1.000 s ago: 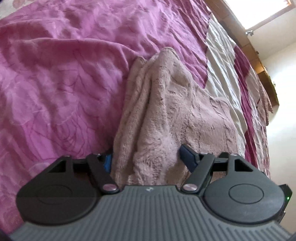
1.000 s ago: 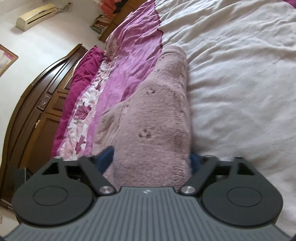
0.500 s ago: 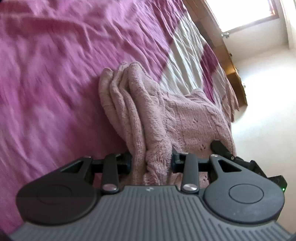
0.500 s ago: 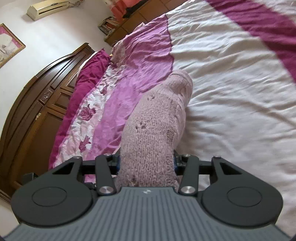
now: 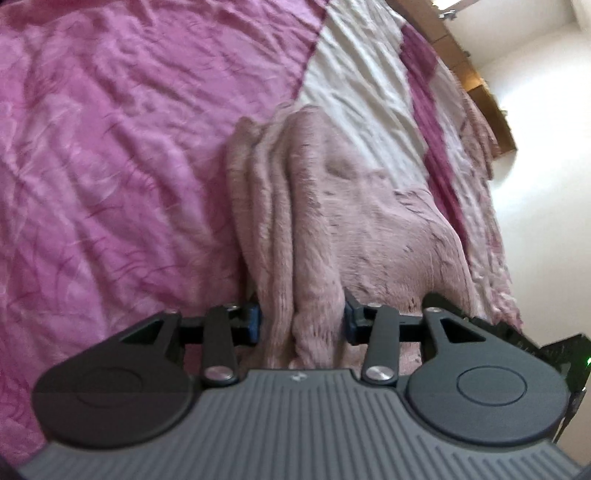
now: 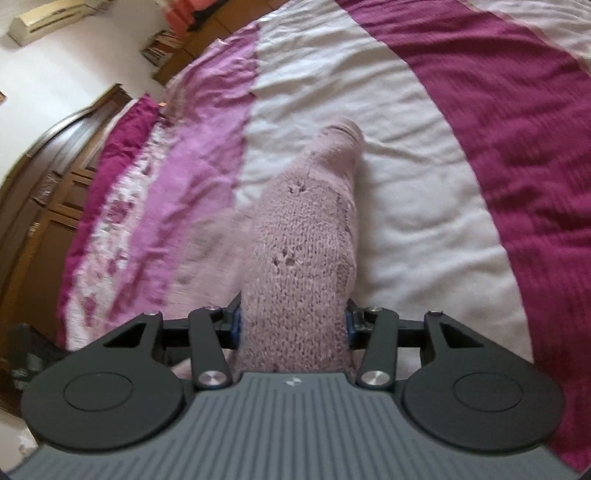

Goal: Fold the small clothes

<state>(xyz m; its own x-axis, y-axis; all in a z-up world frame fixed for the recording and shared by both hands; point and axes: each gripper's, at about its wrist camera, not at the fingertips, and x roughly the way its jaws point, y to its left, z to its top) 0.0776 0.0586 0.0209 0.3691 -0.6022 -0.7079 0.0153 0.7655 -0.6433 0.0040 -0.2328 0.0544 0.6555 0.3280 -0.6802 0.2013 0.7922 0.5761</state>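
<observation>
A dusty-pink knitted sweater point(image 5: 369, 206) lies bunched on the bed, across the pink and white bands of the cover point(image 5: 110, 147). My left gripper point(image 5: 303, 321) has several gathered folds of its near edge between its blue pads; both pads touch the knit while the jaws are opening slightly. In the right wrist view a tube-like stretch of the sweater point(image 6: 314, 221) runs from my right gripper point(image 6: 292, 326) out over the white band point(image 6: 424, 206). Its pads press the knit on both sides, and these jaws are also opening a little.
Dark wooden furniture point(image 6: 44, 192) stands past the bed's left side, below a wall air conditioner point(image 6: 48, 18). A wooden board point(image 5: 480, 81) runs along the bed's far edge, where a pale wall point(image 5: 546, 184) rises. A magenta band point(image 6: 517, 129) crosses the cover at the right.
Both grippers narrowed from wide onto the sweater, then eased slightly. Both moved across the bed with the knit; the right one rose, stretching the sweater off the cover.
</observation>
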